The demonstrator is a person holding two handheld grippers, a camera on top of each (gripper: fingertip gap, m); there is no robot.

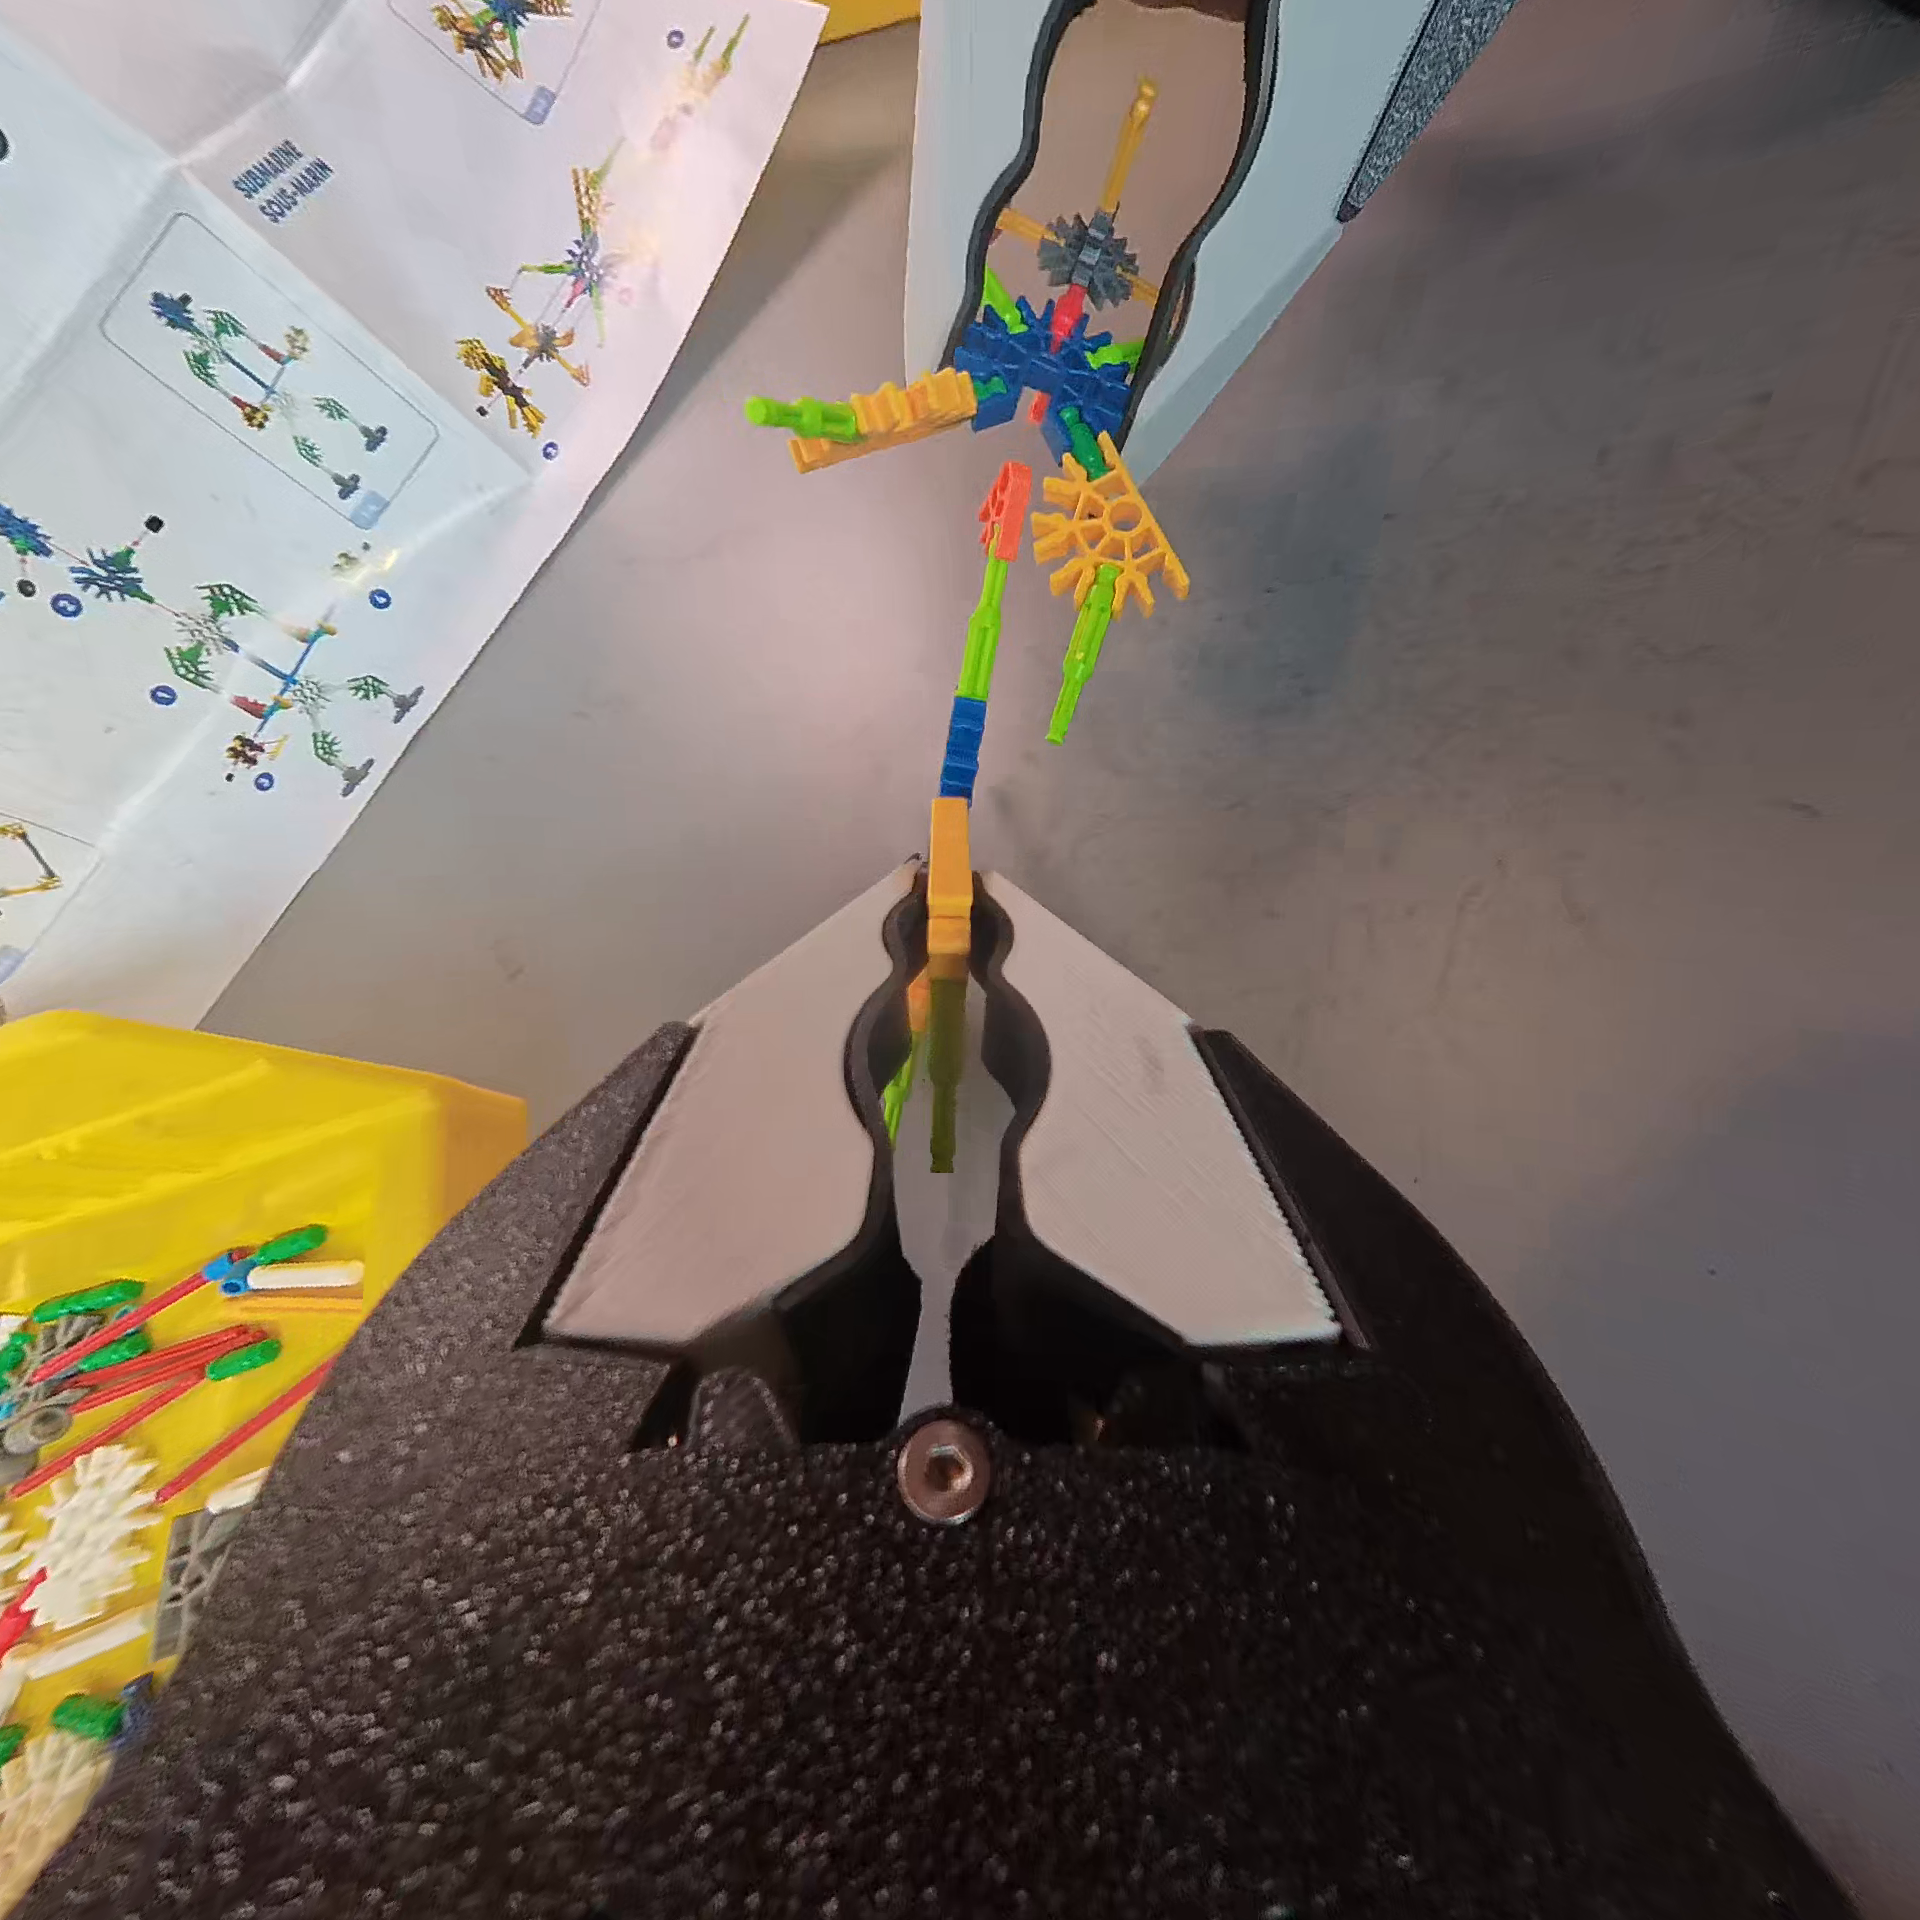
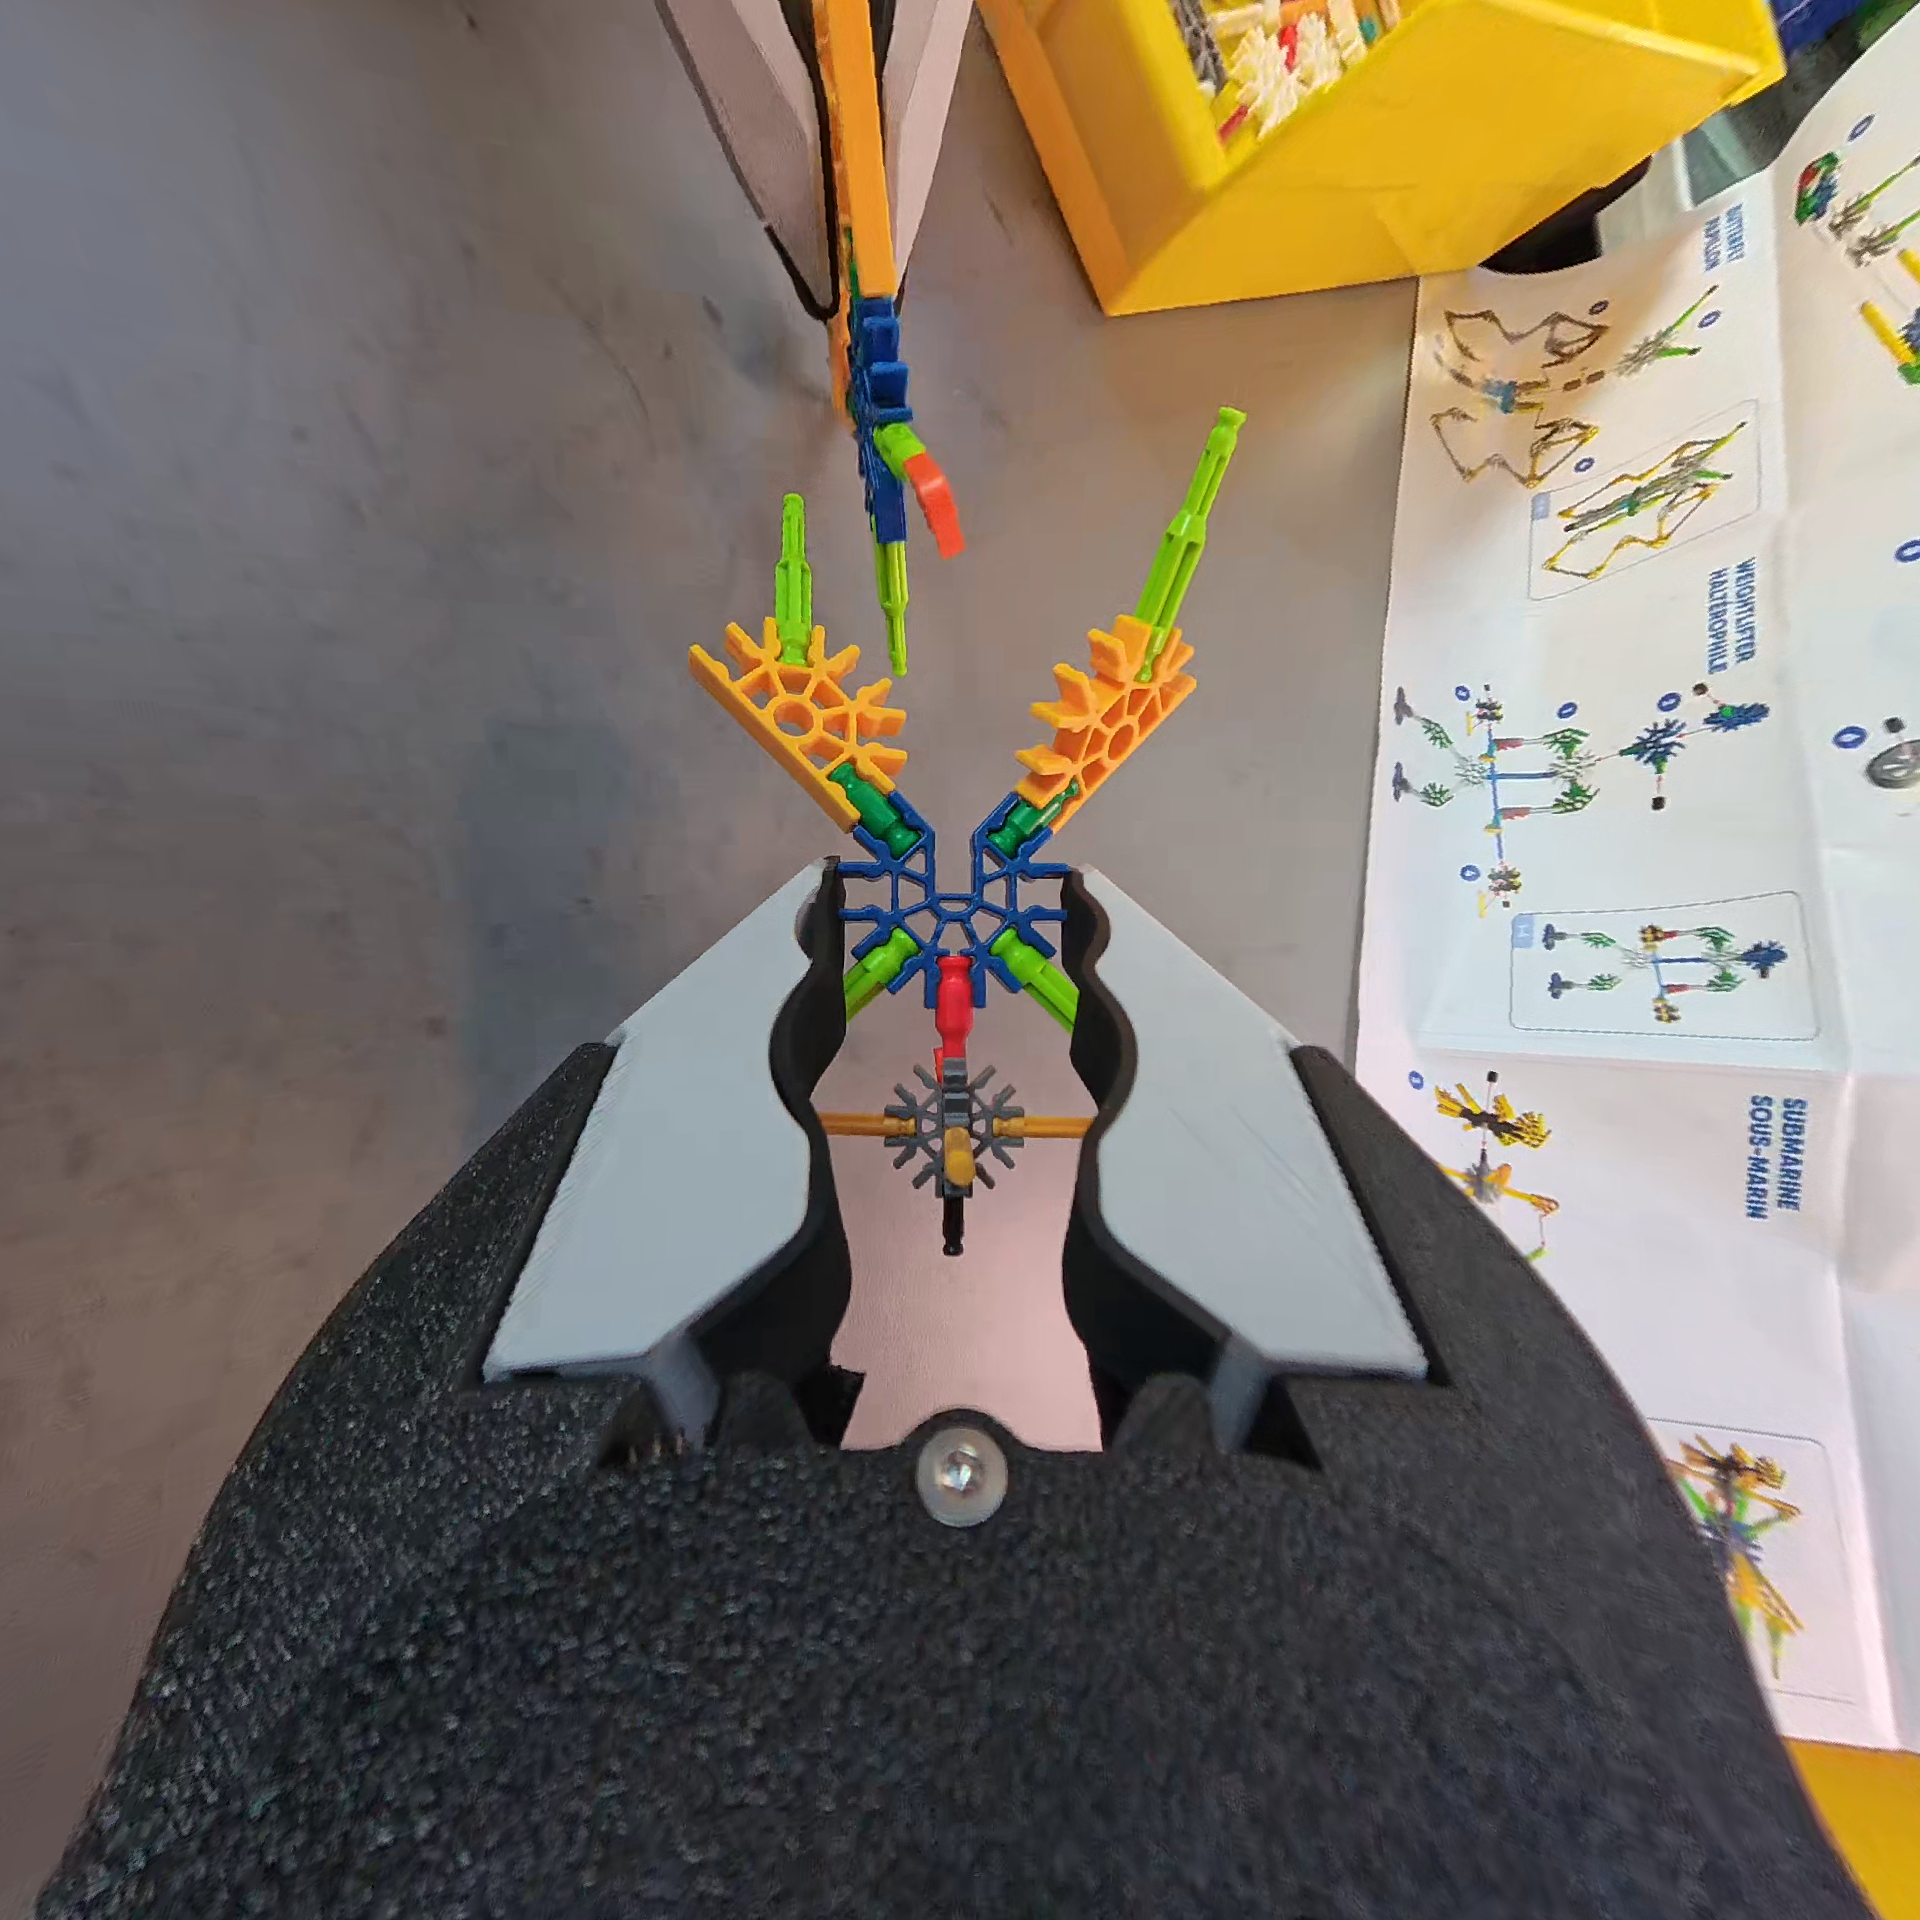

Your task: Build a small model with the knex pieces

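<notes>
My left gripper [image 1: 948, 881] is shut on a thin sub-assembly seen edge-on: a yellow connector [image 1: 951, 862], a blue connector [image 1: 962, 743], a green rod [image 1: 985, 629] and an orange clip [image 1: 1006, 507] at its far end. My right gripper [image 2: 951, 883] is shut on a blue snowflake connector [image 2: 951, 914]. This carries two yellow fan connectors [image 2: 805, 717] [image 2: 1117, 712] with green rods, and a red rod [image 2: 951, 1003] to a grey connector [image 2: 951, 1127]. The orange clip [image 2: 935, 499] hangs just beyond the left yellow fan, apart from it. Both pieces are held above the table.
A yellow bin [image 1: 208, 1132] of loose rods and connectors sits at my left gripper's side, also in the right wrist view [image 2: 1351, 208]. A folded instruction sheet [image 1: 364, 312] lies on the grey table [image 1: 1558, 727]; it also shows in the right wrist view [image 2: 1662, 831]. My hands' fingertips stand some 11 cm from each other.
</notes>
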